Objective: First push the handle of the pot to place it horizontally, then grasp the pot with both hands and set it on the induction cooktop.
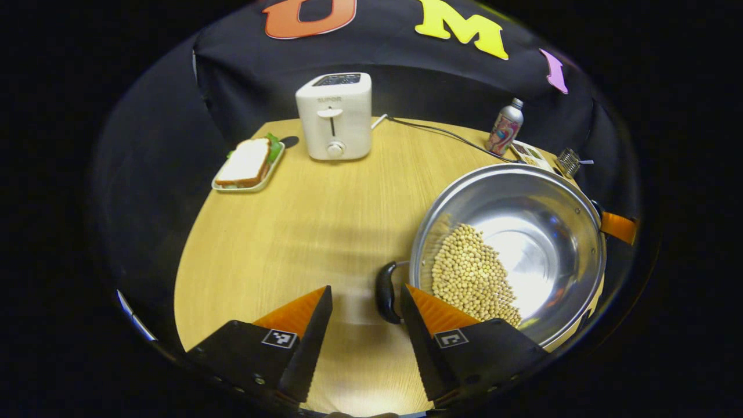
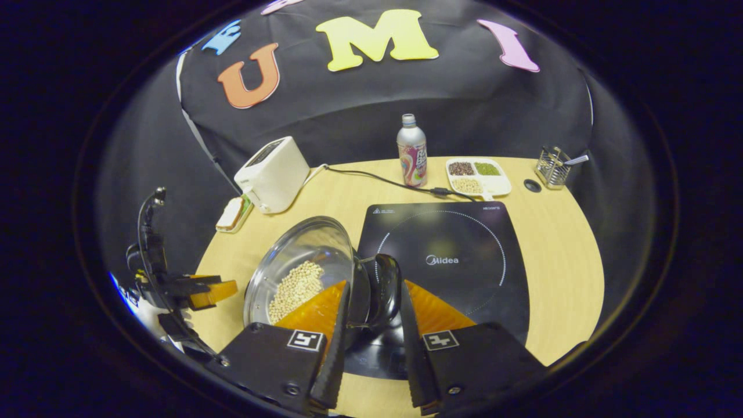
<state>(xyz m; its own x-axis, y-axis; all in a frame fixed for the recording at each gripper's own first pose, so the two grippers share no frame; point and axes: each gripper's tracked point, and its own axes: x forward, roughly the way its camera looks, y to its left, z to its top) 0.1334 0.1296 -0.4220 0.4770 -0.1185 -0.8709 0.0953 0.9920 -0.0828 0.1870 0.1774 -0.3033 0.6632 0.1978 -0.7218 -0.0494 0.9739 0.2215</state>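
Observation:
A steel pot [image 1: 522, 232] with soybeans [image 1: 470, 273] in it stands on the wooden table. My left gripper [image 1: 364, 299] is open. The pot's near black handle [image 1: 387, 293] lies between its fingers, close to the right one. In the right gripper view the pot [image 2: 302, 261] sits just left of the black induction cooktop [image 2: 464, 261]. My right gripper [image 2: 374, 290] straddles the other black handle [image 2: 388, 287]. Its right finger is against the handle and a gap shows at its left finger. The left gripper [image 2: 203, 293] shows at the pot's far side.
A white toaster [image 1: 335, 116] and a sandwich tray [image 1: 249, 165] stand at the table's back. Behind the cooktop are a drink bottle [image 2: 411, 151], a divided tray of beans [image 2: 479, 176], a wire basket [image 2: 552, 167] and a black cable [image 2: 377, 177].

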